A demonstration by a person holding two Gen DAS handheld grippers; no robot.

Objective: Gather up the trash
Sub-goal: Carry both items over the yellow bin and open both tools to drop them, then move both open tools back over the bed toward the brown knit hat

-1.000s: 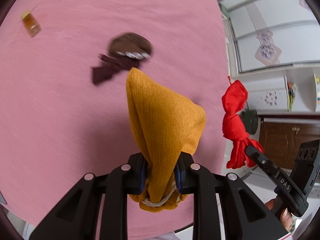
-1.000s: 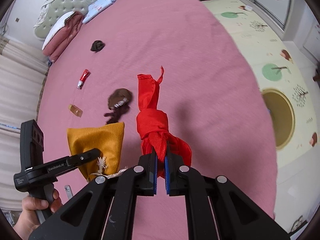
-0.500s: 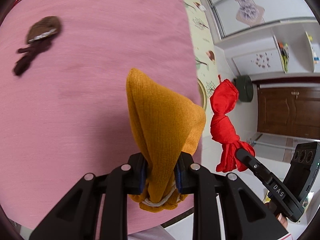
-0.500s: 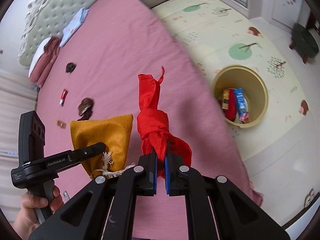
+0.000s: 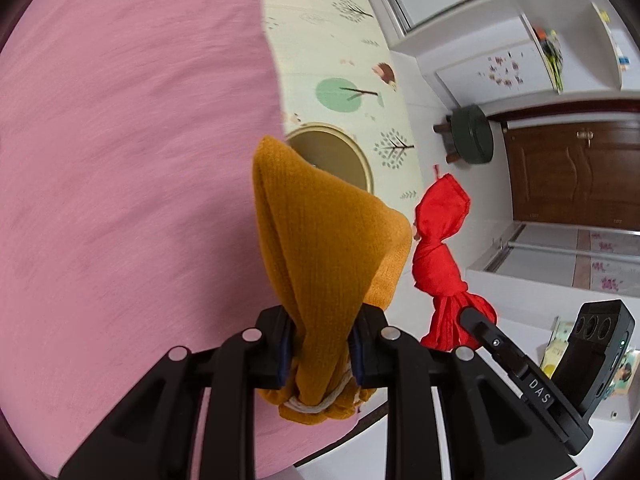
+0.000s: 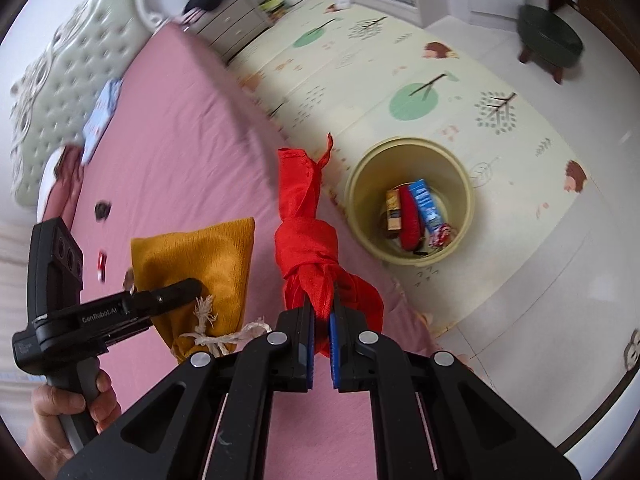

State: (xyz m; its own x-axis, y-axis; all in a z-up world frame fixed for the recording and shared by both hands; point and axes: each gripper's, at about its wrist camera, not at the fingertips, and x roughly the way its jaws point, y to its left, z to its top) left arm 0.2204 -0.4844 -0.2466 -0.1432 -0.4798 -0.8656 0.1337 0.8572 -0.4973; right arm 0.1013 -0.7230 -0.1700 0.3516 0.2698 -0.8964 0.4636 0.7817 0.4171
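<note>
While clamped on mustard pouch (image 5: 320,248), left tool (image 5: 320,344), right tool (image 6: 320,320) gripping red cloth (image 6: 308,232)

Both wrist views downward — shared bed (image 5: 120,160) edge, bin (image 6: 408,256).

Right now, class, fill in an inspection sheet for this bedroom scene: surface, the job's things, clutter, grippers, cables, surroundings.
Surface: pink bedspread; patterned play mat on the floor beside it.
Job's things: mustard knit pouch with a cord tie; knotted red cloth bundle; yellow bin on the mat, already holding wrappers and packets.
Clutter: small dark scrap and a red-and-white item left on the bedspread, blurred.
Grippers: left gripper shut on the pouch; right gripper shut on the bundle; both held in the air.
Cables: nothing seen.
Surroundings: tufted headboard, drawer unit, green stool, brown door.
</note>
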